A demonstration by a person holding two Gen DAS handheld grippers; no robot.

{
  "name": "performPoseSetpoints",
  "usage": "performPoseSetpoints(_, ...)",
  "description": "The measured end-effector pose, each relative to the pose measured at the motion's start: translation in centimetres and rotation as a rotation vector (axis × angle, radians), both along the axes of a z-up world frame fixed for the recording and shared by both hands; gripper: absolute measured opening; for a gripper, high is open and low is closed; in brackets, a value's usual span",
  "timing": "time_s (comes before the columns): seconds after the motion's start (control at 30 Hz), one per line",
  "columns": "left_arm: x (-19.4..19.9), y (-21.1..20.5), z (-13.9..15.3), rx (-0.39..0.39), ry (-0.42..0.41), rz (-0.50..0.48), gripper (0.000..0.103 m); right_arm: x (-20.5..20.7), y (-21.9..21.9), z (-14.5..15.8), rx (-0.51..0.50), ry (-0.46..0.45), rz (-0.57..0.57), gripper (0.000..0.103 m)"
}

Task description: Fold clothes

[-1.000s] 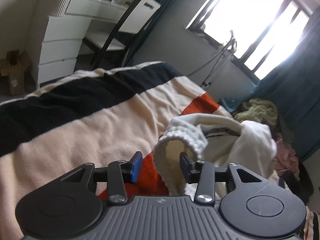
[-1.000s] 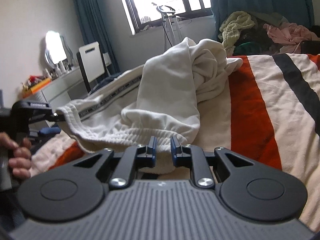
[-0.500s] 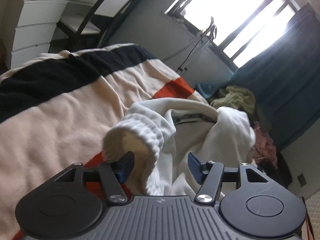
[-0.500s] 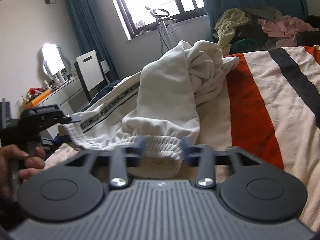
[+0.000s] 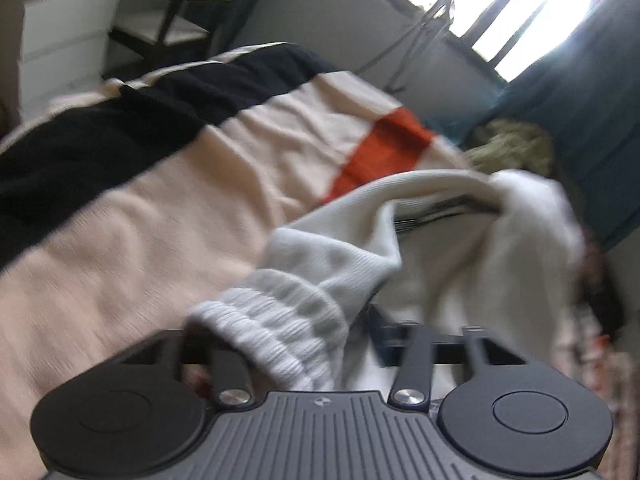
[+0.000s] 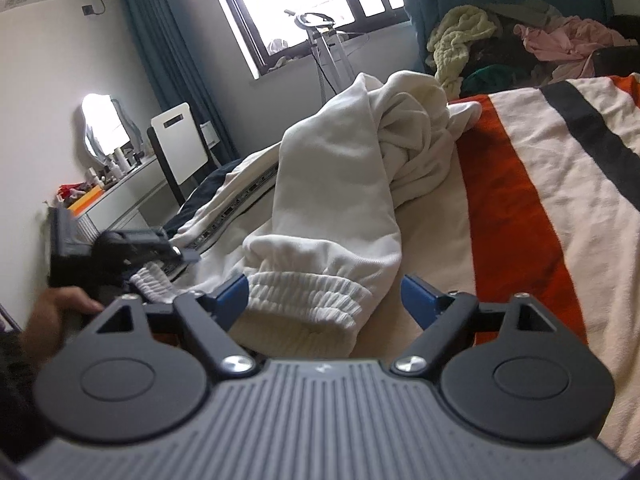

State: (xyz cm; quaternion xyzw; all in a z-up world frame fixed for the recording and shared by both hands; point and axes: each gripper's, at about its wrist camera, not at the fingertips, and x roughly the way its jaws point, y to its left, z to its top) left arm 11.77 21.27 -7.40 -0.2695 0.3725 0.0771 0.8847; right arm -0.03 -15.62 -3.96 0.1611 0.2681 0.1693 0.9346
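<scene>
White sweatpants [image 6: 332, 200] lie bunched on the striped blanket [image 6: 540, 200] of the bed. One ribbed cuff [image 6: 308, 300] sits between the spread blue fingers of the right hand-held gripper [image 6: 324, 298]; released, neither pad clearly touching cloth. The other cuff [image 5: 280, 328] drapes over the left hand-held gripper [image 5: 296, 332], also seen at frame left [image 6: 120, 256]. Its left finger is buried under fabric and the view is motion-blurred, so cannot tell whether it clamps. Dark side stripe [image 6: 236, 208] partly visible.
</scene>
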Motion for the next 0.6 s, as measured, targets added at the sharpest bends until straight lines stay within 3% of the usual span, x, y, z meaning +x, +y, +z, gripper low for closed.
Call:
performPoseSetpoints(0.07, 0.5, 0.4, -0.7, -0.012, 0.012, 0.008, 0.026, 0.1, -0.1, -0.1, 0.004, 0.008, 0.002, 0.085)
performPoseSetpoints(0.17, 0.3, 0.2, -0.1, -0.019, -0.034, -0.003, 0.011, 0.1, -0.6, -0.4, 0.006, 0.022, -0.008, 0.085)
performPoseSetpoints(0.27, -1.1, 0.1, 1.6, -0.025, -0.117, -0.015, 0.01, 0.1, -1.3, -0.7, 0.018, 0.045, -0.02, 0.085)
performPoseSetpoints(0.37, -3.4, 1.3, 3.5, -0.129, -0.232, -0.004, 0.01, -0.1, -1.9, -0.9, 0.039, 0.064, -0.029, 0.085)
performPoseSetpoints(0.5, -5.3, 3.1, 4.5, -0.265, -0.267, 0.008, 0.011, -0.3, -2.3, -0.8, 0.068, 0.056, -0.028, 0.085)
performPoseSetpoints(0.6, -5.5, 3.8, 4.1, -0.292, -0.24, -0.002, 0.011, -0.1, -2.4, -0.8, 0.091, 0.05, -0.005, 0.085)
